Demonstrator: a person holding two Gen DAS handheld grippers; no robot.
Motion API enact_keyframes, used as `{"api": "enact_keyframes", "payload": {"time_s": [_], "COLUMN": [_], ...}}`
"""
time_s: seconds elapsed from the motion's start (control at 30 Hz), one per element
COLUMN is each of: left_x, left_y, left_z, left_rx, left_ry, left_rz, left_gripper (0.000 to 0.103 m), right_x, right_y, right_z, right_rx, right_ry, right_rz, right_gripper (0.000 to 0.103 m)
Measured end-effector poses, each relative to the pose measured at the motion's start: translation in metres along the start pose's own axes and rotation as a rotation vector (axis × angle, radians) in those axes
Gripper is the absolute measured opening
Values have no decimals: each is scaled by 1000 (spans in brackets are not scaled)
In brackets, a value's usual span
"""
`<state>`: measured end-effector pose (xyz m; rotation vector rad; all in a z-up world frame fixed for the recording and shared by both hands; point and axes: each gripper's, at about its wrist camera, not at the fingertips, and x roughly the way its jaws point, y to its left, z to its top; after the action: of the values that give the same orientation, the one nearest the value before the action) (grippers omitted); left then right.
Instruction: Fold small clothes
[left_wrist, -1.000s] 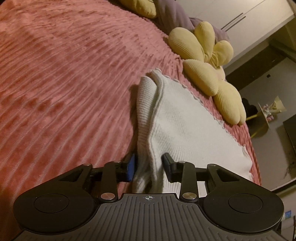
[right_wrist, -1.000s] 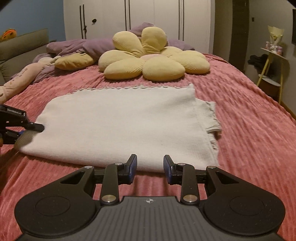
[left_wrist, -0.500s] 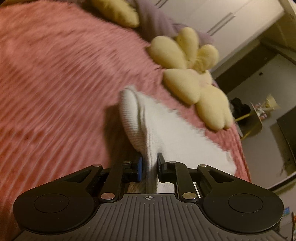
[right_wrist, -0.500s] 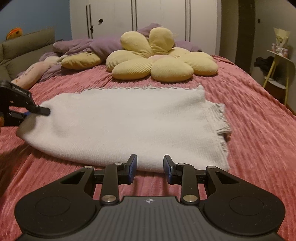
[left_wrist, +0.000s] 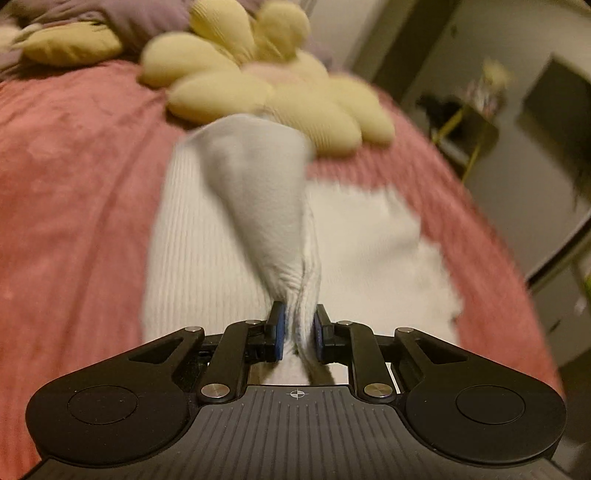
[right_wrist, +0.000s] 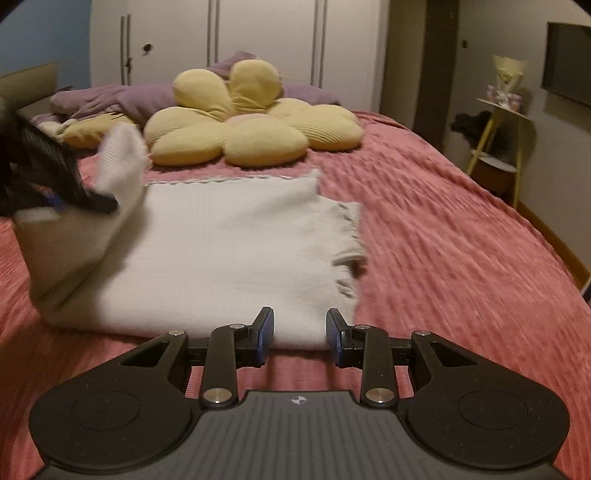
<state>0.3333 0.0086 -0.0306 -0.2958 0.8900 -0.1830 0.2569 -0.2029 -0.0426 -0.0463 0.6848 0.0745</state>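
A cream knit garment (right_wrist: 229, 240) lies flat on the pink bedspread (right_wrist: 443, 240). My left gripper (left_wrist: 298, 334) is shut on the garment's left edge (left_wrist: 266, 206) and holds it lifted above the rest of the cloth. In the right wrist view the left gripper (right_wrist: 85, 199) shows at the far left with the raised flap (right_wrist: 118, 155) standing up. My right gripper (right_wrist: 298, 338) is open and empty, just in front of the garment's near edge.
A yellow flower-shaped cushion (right_wrist: 251, 118) lies behind the garment, with purple bedding (right_wrist: 122, 98) beyond it. A yellow side table (right_wrist: 498, 147) stands right of the bed. White wardrobe doors (right_wrist: 229, 40) fill the back wall.
My left gripper closed on the garment's left edge, then lifted it and swung toward the middle. The right gripper stayed open near the front edge.
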Motion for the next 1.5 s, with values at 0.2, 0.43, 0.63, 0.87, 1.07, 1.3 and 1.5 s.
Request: {"api": "enact_keyframes", "payload": {"time_s": [0.2, 0.43, 0.63, 0.87, 1.07, 1.3, 1.5], "left_x": [13, -51, -64, -22, -43, -60, -61], "left_y": [-7, 14, 52, 53, 62, 70, 70], "left_z": [-8, -21, -33, -44, -54, -69, -69], "left_rx": [1, -82, -155, -115, -129, -115, -112], "left_ry": [6, -113, -139, -20, -66, -89, -106], "left_rz": [-26, -17, 159, 142, 138, 192, 187], "left_gripper": [45, 62, 62, 69, 77, 83, 87], "right_x": [12, 12, 9, 1, 12, 57, 81], "right_y": [-12, -12, -11, 5, 14, 38, 53], "right_z": [-6, -6, -1, 9, 33, 50, 57], "right_rx": [16, 12, 27, 9, 119, 217, 218], "right_ry": [37, 42, 32, 14, 65, 195, 280], "right_rz": [-16, -20, -19, 26, 276, 462, 501], "right_gripper": [31, 35, 35, 36, 59, 58, 56]}}
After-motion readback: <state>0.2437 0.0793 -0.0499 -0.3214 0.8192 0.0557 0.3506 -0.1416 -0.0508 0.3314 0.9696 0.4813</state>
